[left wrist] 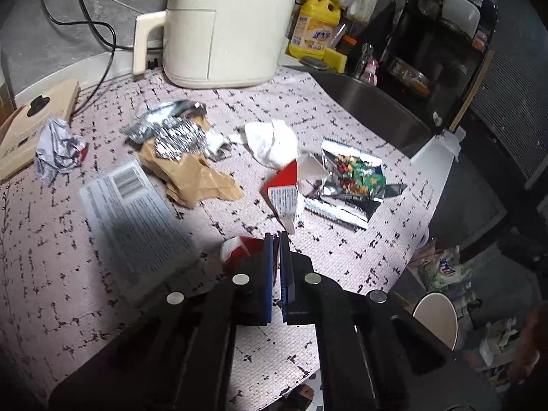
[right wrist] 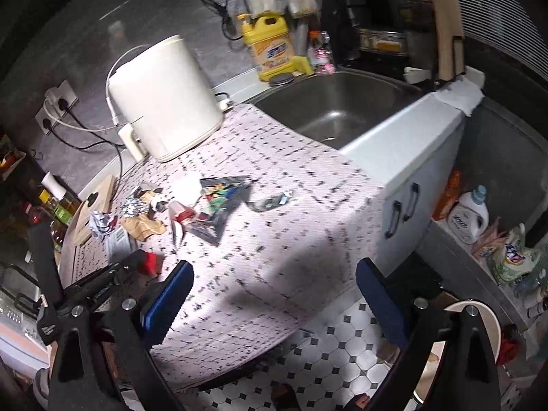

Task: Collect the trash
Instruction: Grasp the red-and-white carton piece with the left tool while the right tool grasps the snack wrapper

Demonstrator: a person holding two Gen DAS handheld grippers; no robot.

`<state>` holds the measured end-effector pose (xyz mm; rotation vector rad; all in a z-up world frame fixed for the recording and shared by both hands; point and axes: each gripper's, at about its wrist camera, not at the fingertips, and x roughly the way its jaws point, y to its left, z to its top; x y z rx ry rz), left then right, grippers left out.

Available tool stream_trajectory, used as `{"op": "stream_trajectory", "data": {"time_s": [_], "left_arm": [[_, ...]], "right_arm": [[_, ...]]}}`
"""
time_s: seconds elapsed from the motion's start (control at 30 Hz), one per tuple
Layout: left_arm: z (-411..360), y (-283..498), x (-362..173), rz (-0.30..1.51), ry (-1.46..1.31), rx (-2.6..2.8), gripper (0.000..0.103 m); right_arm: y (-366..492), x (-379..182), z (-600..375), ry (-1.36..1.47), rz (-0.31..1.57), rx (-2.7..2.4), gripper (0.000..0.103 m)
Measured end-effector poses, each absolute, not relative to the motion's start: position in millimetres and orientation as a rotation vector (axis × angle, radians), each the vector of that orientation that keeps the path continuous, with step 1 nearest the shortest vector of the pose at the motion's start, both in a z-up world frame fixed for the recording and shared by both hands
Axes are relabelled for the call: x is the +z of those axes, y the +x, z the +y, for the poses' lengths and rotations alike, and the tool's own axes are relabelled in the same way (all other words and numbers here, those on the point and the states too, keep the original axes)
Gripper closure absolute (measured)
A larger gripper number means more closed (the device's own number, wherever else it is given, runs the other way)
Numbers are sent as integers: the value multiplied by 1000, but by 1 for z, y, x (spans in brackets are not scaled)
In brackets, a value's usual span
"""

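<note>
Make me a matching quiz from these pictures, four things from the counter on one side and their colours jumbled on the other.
Things:
1. detergent bottle
2. crumpled paper bag
3. air fryer
4. crumpled tissue

Colours:
A. brown
B. white
C. yellow
D. cream

Pairs: 1-C, 2-A, 3-D, 4-B

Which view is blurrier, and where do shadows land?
Right wrist: motion blur smears the patterned cloth and the foil wrapper; a dark shadow crosses the cloth ahead of the open right tool. Left wrist: mostly sharp, but shadow dims the printed sheet beside the closed left tool. Both show fisheye bending.
</note>
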<state>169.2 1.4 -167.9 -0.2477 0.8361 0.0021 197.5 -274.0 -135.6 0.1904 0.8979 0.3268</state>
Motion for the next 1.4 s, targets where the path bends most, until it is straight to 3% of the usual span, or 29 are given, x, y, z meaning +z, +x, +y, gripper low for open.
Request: {"op": "stream_trajectory", "data": {"time_s": [0.7,0.8,0.83,0.87,0.93,1.07,1.4], "left_arm": [[71,120,-107,696,-297,124,99],[82,110,-107,700,-303,151,99],[86,107,-108,701,-305,161,99],[89,105,-108,703,-308,167,99],[93,102,-108,708,-313,171,99],[91,101,-108,705,-310,161,99],[42,124,-109,712,-276,44,99]], "right_arm": [[260,-179,-181,207,1007,478,30],[275,-188,-173,218,1029,465,42],[279,-192,-173,225,1040,465,58],[283,-196,-172,234,1058,465,85],[286,-201,-173,247,1075,468,94],[276,-191,-179,249,1040,497,102],[253,-167,-222,264,969,498,102]]}}
